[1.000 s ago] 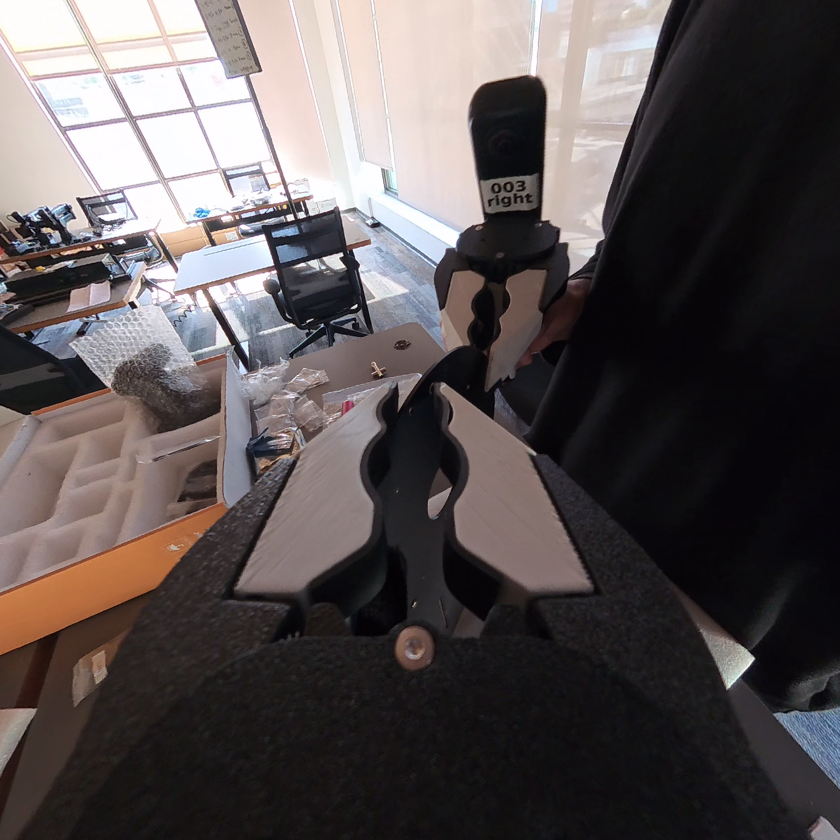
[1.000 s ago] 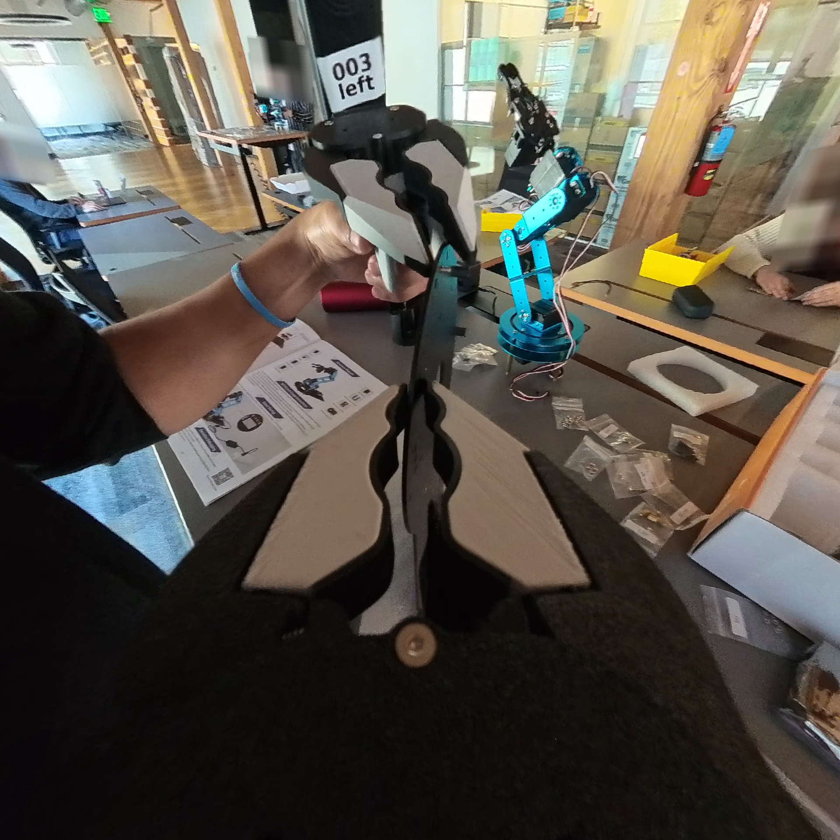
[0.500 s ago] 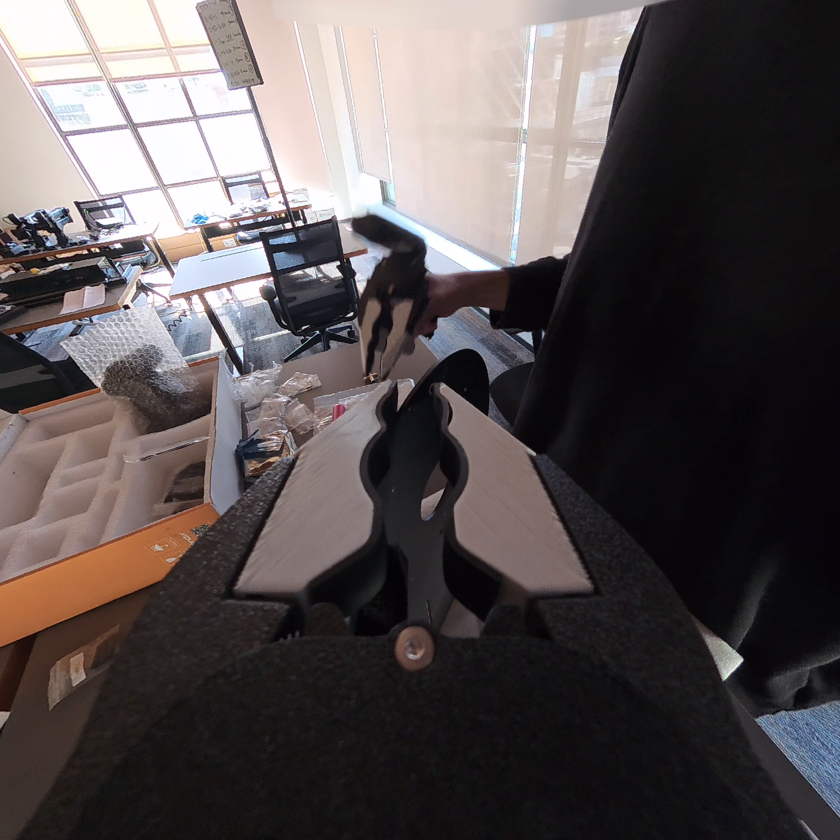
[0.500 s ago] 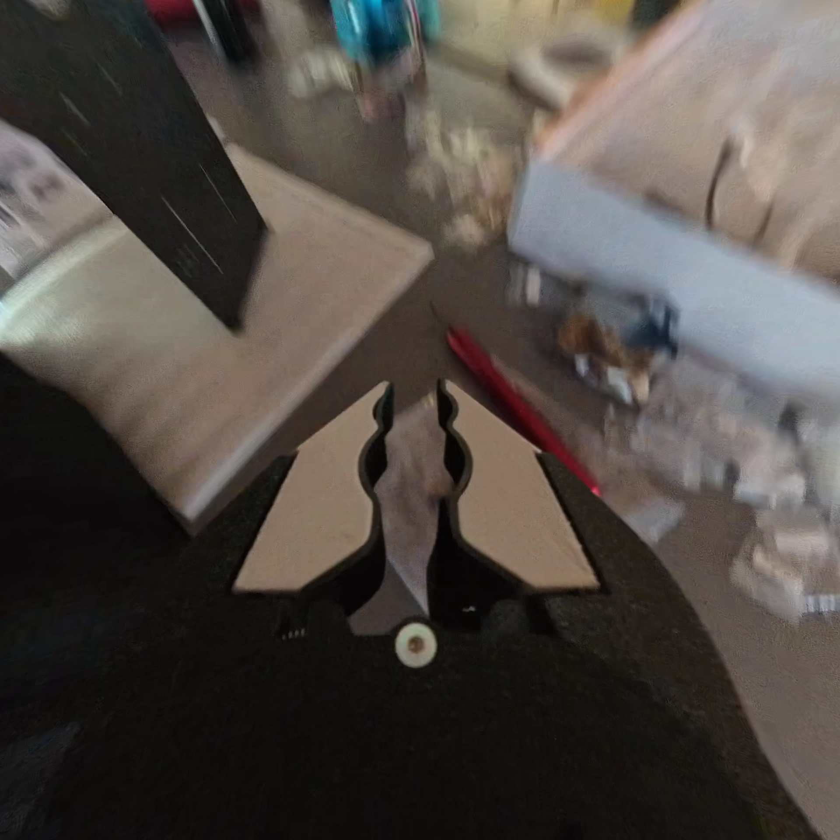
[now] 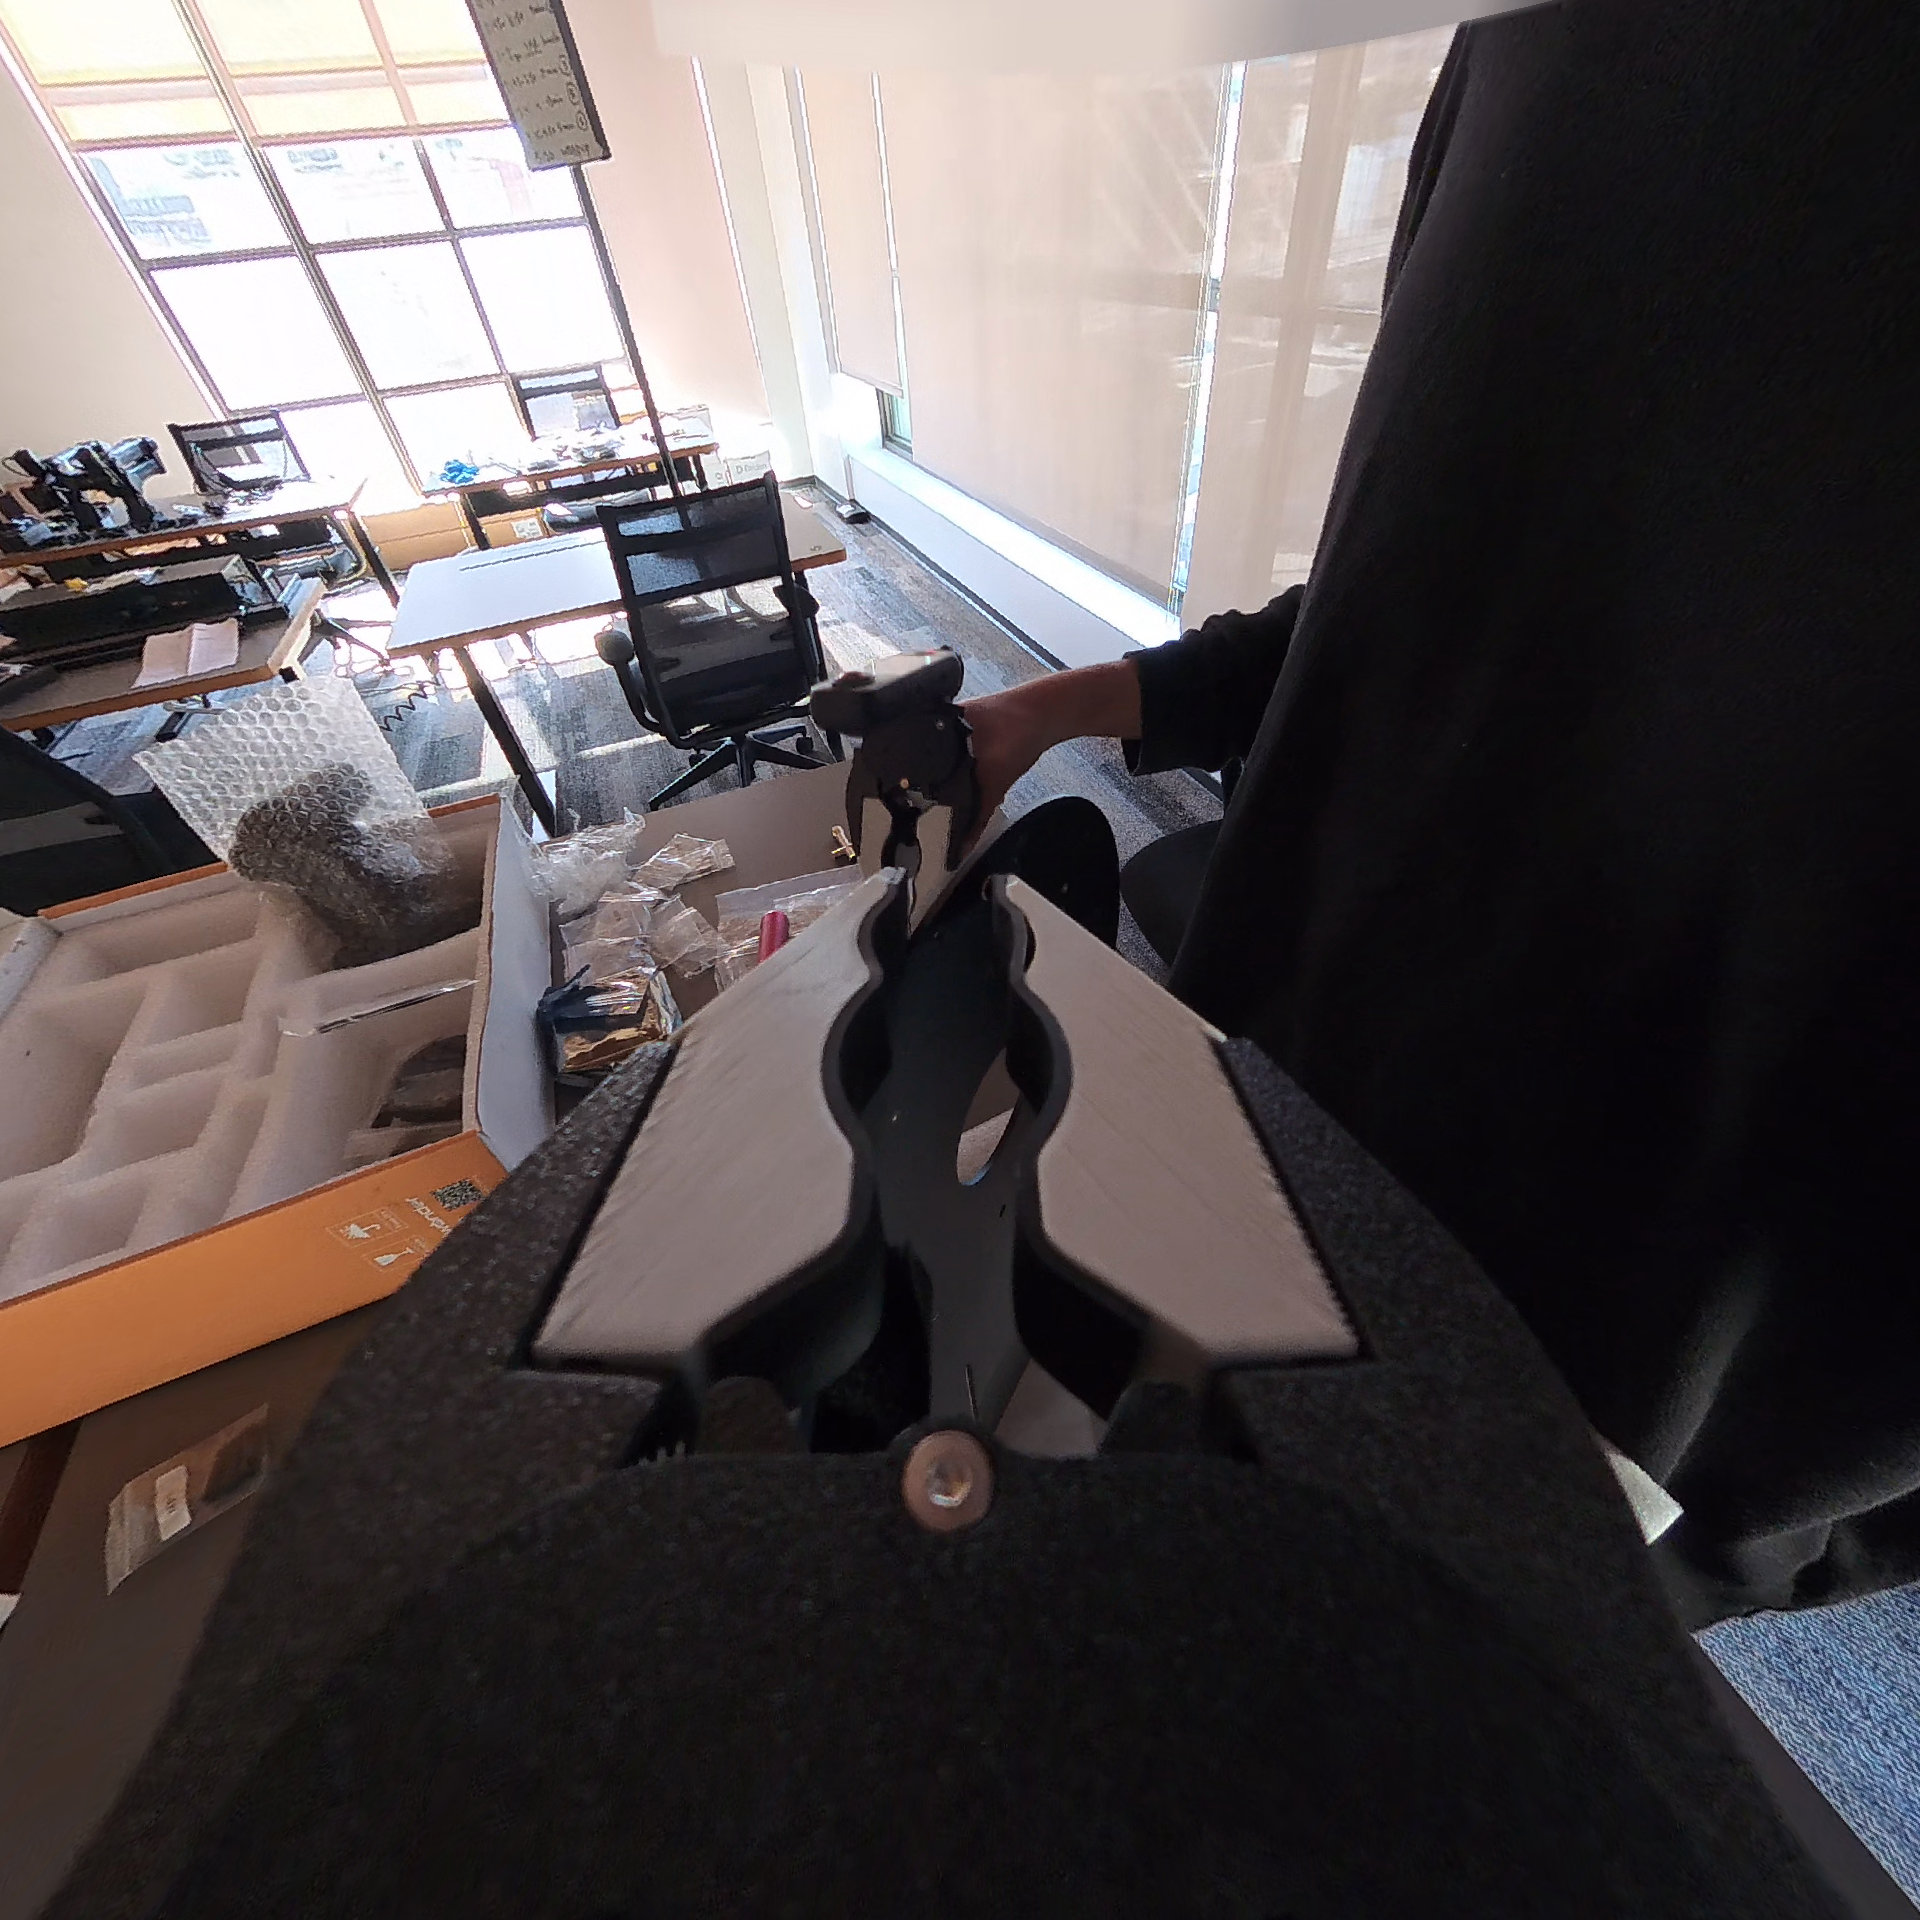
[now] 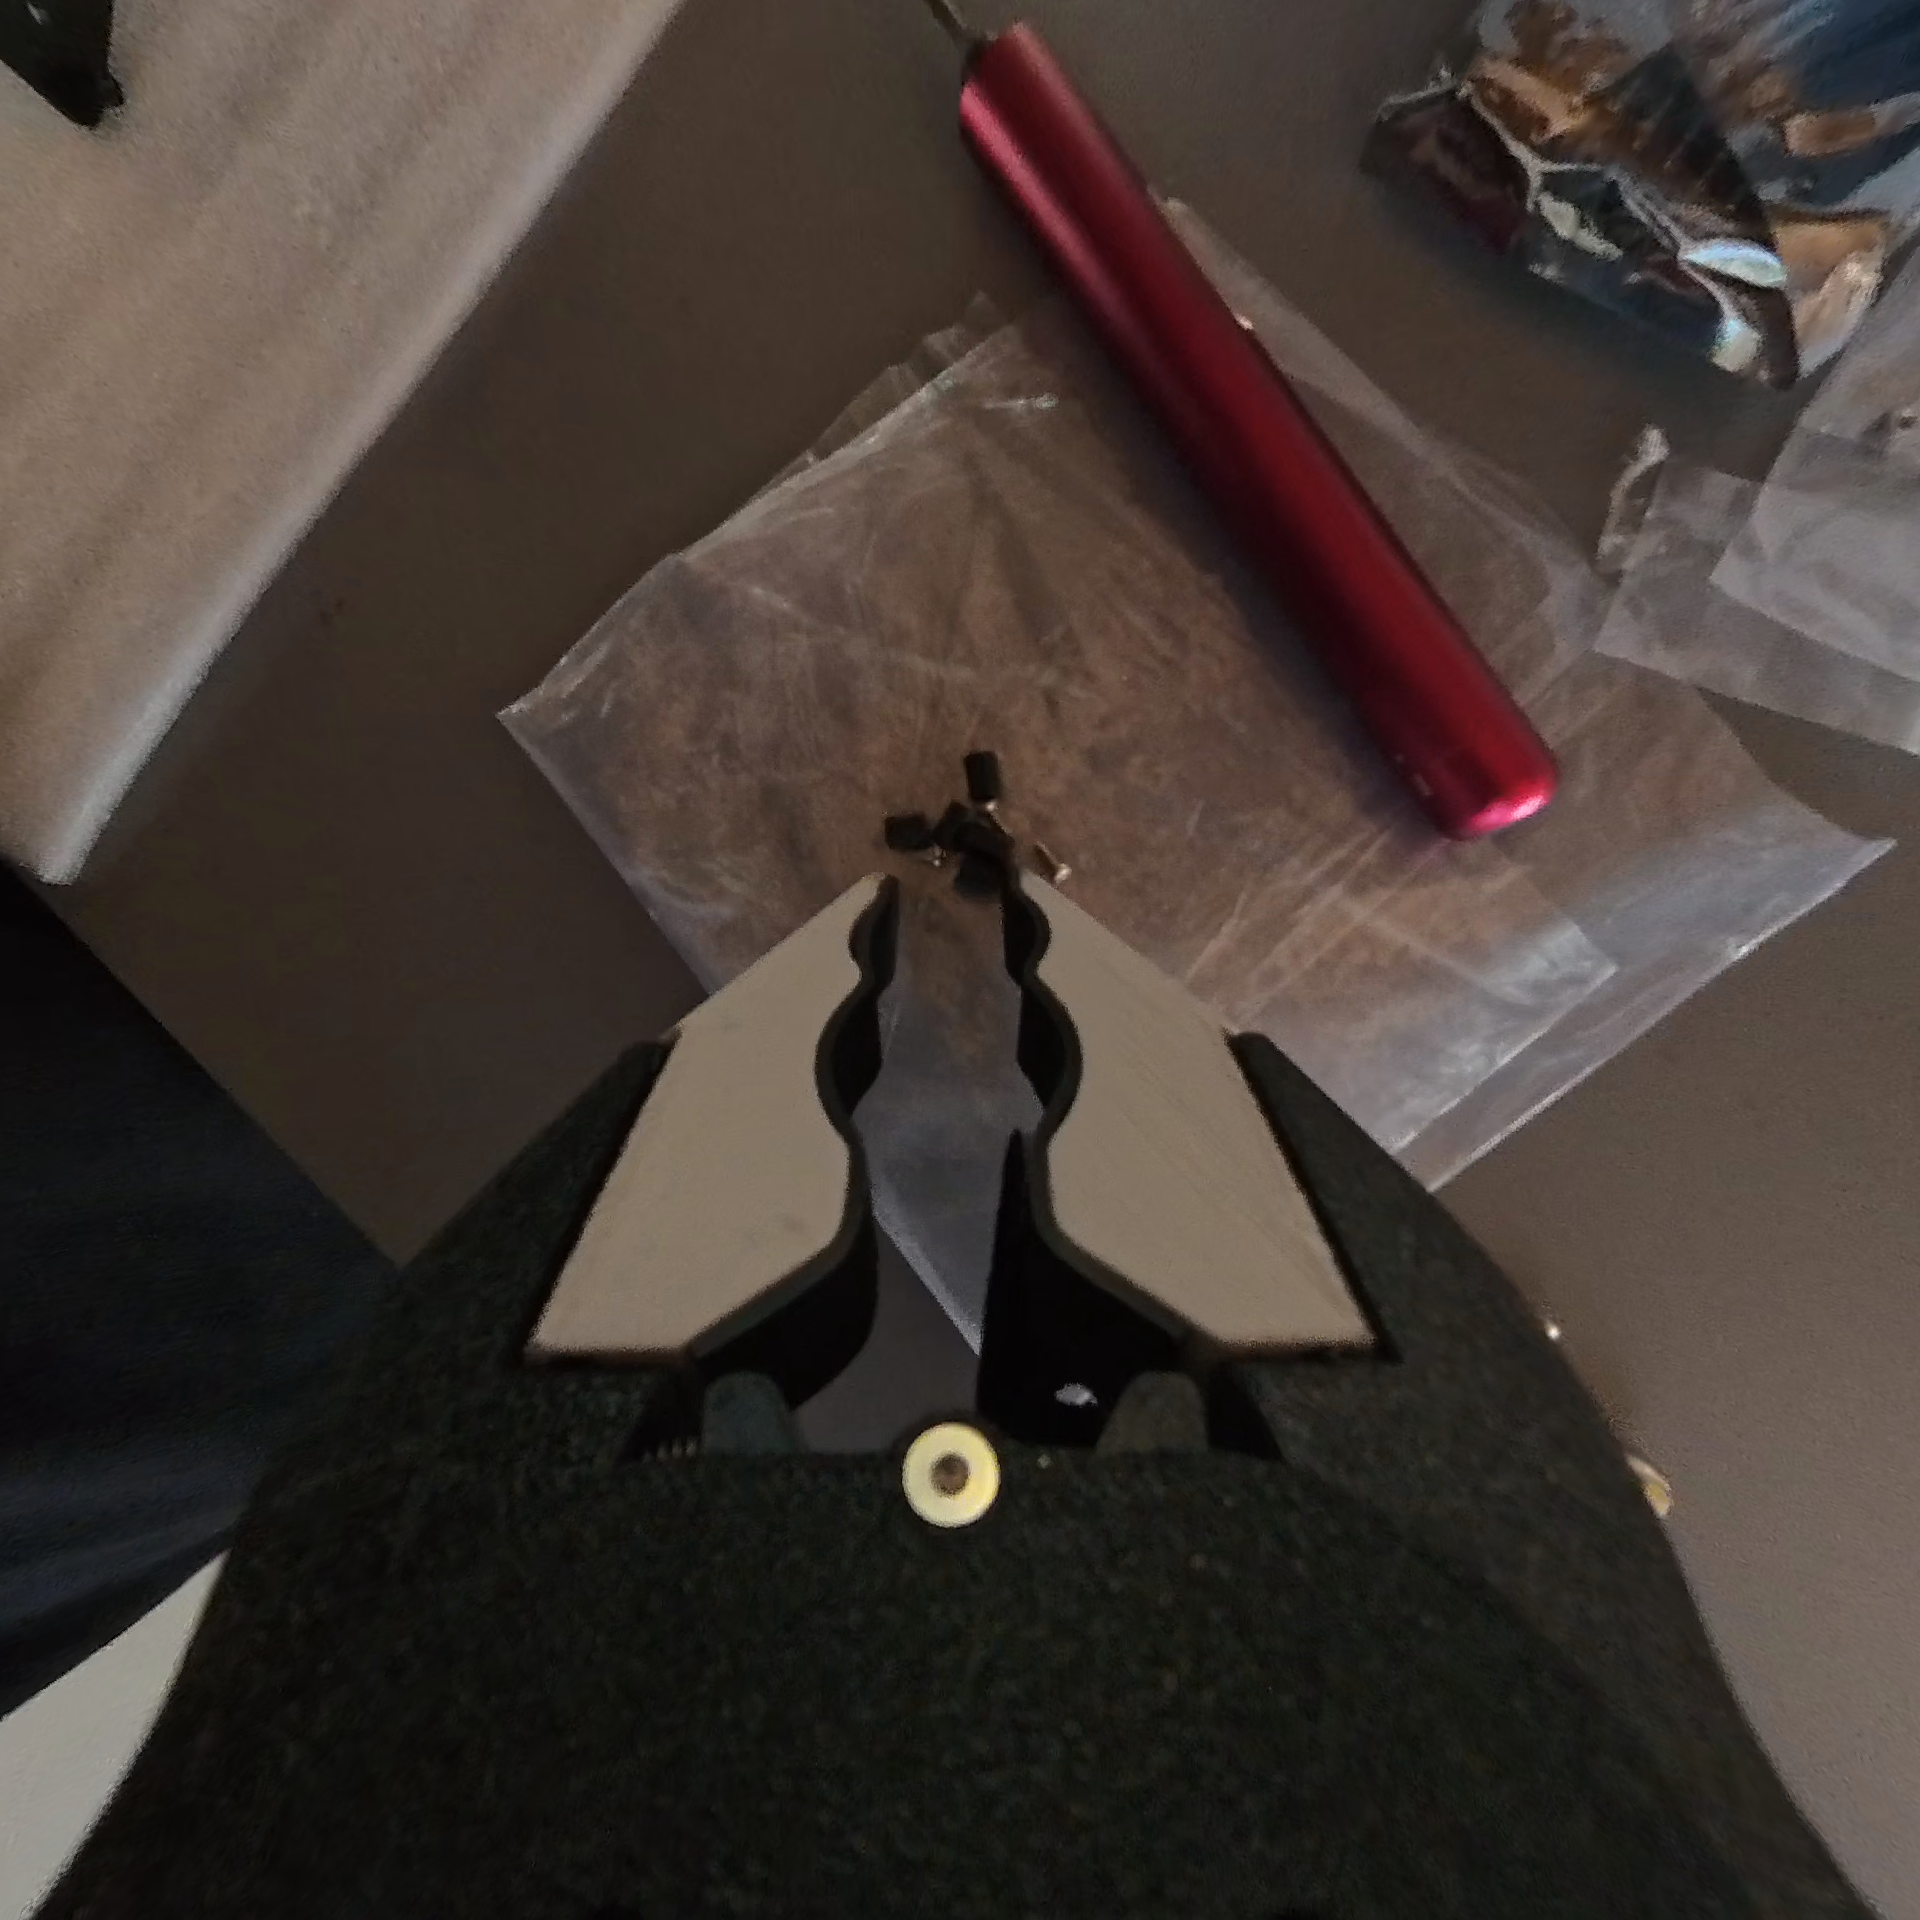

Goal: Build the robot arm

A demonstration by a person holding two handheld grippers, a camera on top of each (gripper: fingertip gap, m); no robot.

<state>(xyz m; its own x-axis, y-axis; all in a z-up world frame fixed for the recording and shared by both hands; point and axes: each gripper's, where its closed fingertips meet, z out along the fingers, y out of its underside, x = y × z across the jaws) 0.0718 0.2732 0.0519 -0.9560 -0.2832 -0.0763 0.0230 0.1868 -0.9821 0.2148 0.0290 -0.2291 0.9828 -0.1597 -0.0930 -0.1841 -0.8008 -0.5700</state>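
My left gripper (image 5: 940, 883) is shut on a flat black plate (image 5: 935, 1091). The plate stands edge-on between the jaws, and its rounded end (image 5: 1055, 862) sticks out past the tips. My right gripper (image 6: 951, 883) points down at the table with its jaws a little apart and nothing between them. Its tips hover just short of a small heap of black screws (image 6: 961, 816) in a clear plastic bag (image 6: 1039, 644). A red cylindrical tool (image 6: 1247, 436) lies across the bag's far side. The left wrist view shows the right gripper (image 5: 909, 847) held by a hand.
An orange box with a white foam tray (image 5: 208, 1039) and a bubble-wrapped bundle (image 5: 312, 821) sits at the left. Several small parts bags (image 5: 644, 914) lie beside it. A foil bag (image 6: 1621, 187) and a pale sheet (image 6: 208, 312) flank the tool. A person in black (image 5: 1558, 727) stands right. One gripper's finger ends stand about 40 cm off the other's.
My right gripper let go of the black plate, swung away and came down over the bag of screws. My left gripper still holds the plate, almost unmoved.
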